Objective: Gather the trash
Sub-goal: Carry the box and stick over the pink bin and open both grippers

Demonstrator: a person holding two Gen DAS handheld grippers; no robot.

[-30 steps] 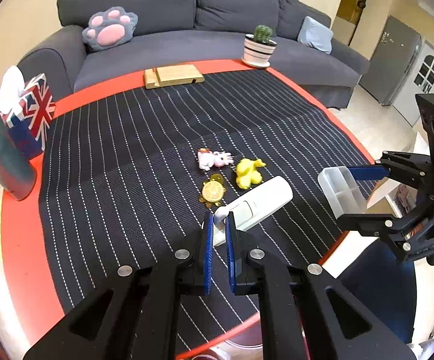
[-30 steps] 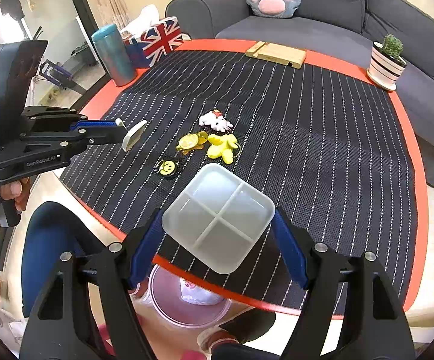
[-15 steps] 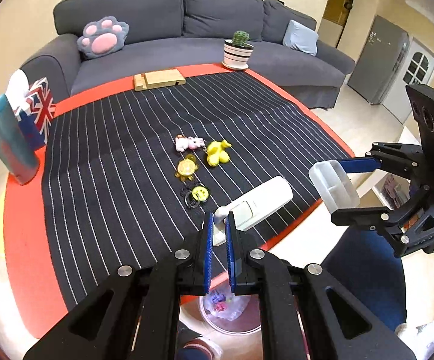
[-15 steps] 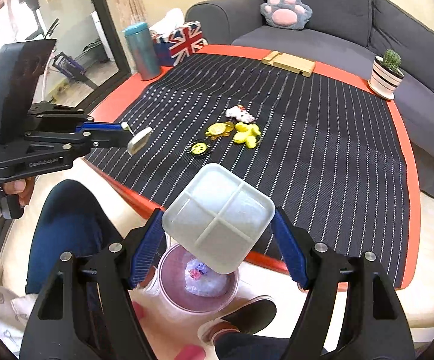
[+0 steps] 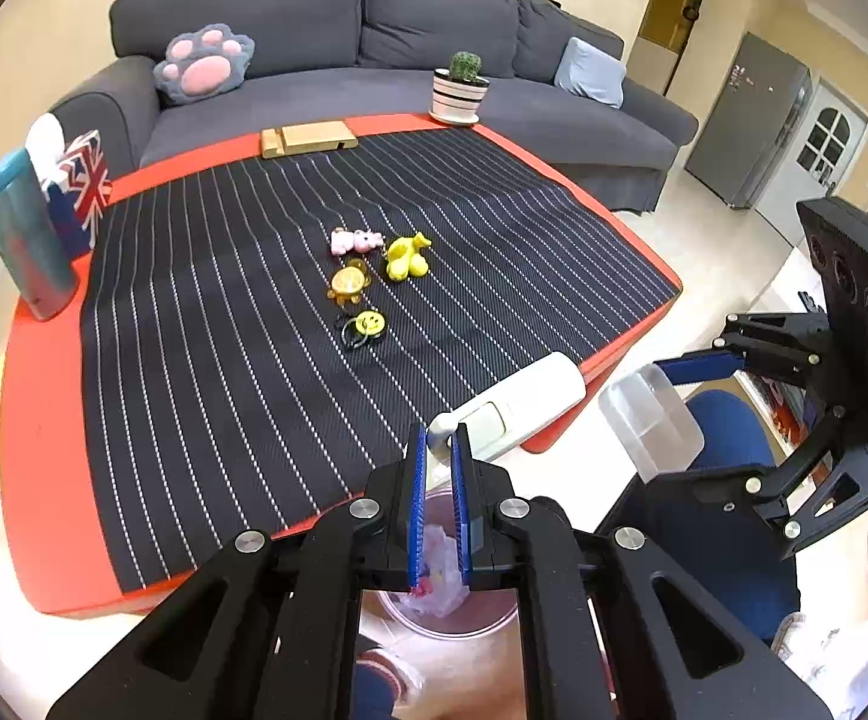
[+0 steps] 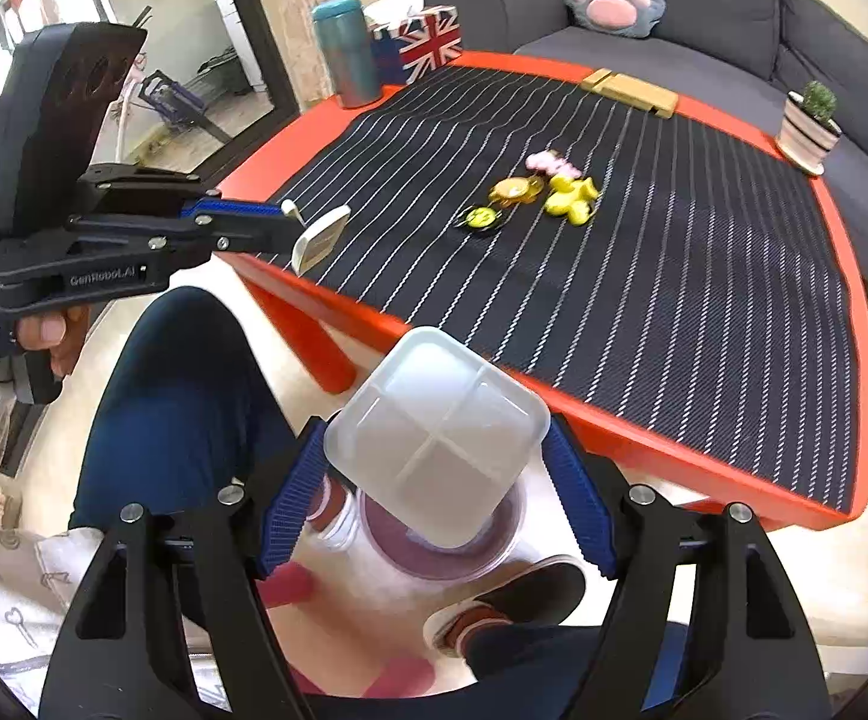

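Note:
My left gripper (image 5: pixel 438 450) is shut on the narrow end of a white stick-shaped device (image 5: pixel 514 405) and holds it over the table's near edge, above a purple-rimmed trash bin (image 5: pixel 445 606) with a plastic bag inside. My right gripper (image 6: pixel 436 450) is shut on a clear four-compartment plastic tray (image 6: pixel 436 432), held over the same bin (image 6: pixel 434 552) on the floor. The left gripper (image 6: pixel 287 210) with the white device (image 6: pixel 320 238) shows in the right wrist view; the right gripper (image 5: pixel 691 414) with the tray (image 5: pixel 649 423) shows in the left wrist view.
On the striped mat (image 5: pixel 254 312) lie a pink charm (image 5: pixel 354 240), a yellow duck charm (image 5: pixel 408 257), an orange charm (image 5: pixel 348 282) and a smiley keyring (image 5: pixel 365 325). A teal bottle (image 5: pixel 23 240), flag tissue box (image 5: pixel 83 186), wooden stand (image 5: pixel 308 138) and cactus pot (image 5: pixel 459 90) stand along the table edges. The person's legs and shoes (image 6: pixel 511 606) are beside the bin.
Both grippers have pulled back from the table with their objects. They now hang off the near edge over the bin, which has come into view below.

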